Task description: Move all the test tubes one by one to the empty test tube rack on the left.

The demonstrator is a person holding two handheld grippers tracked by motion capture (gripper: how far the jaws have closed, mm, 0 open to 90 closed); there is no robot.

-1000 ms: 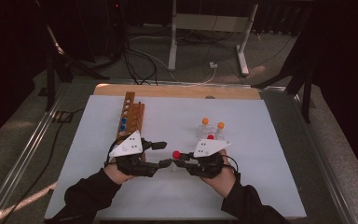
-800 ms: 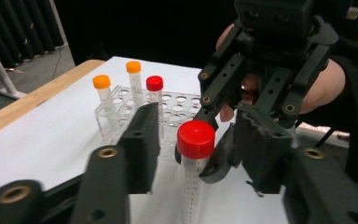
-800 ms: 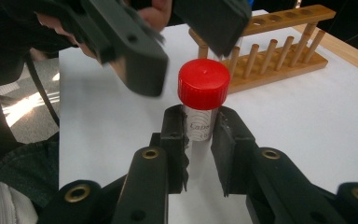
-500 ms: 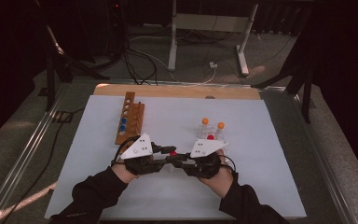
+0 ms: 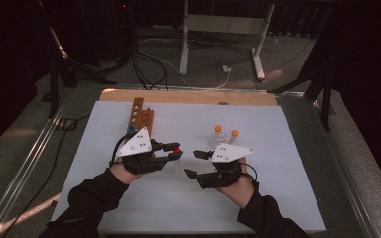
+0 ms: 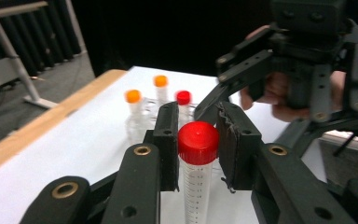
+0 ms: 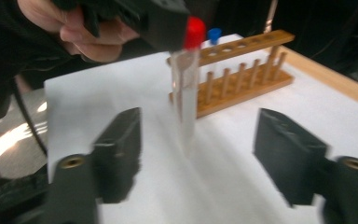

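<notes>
Now the left gripper (image 6: 196, 149) is clamped on a tube (image 6: 196, 182) just under its red cap (image 6: 198, 141). The tube stands straight up, cap on top, bottom end pointing down at the white tabletop (image 5: 278, 129). The right gripper (image 7: 198, 158) has just been opening; its jaws stand apart with nothing between them, near the tube. A wooden rack (image 7: 242, 79) sits behind, a bit blurry.

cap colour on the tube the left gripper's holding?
Red cap, clearest in the left gripper view.

Wooden tube rack (image 5: 140, 118), two orange-capped tubes (image 5: 219, 136), metal stand legs (image 5: 222, 29)
</notes>
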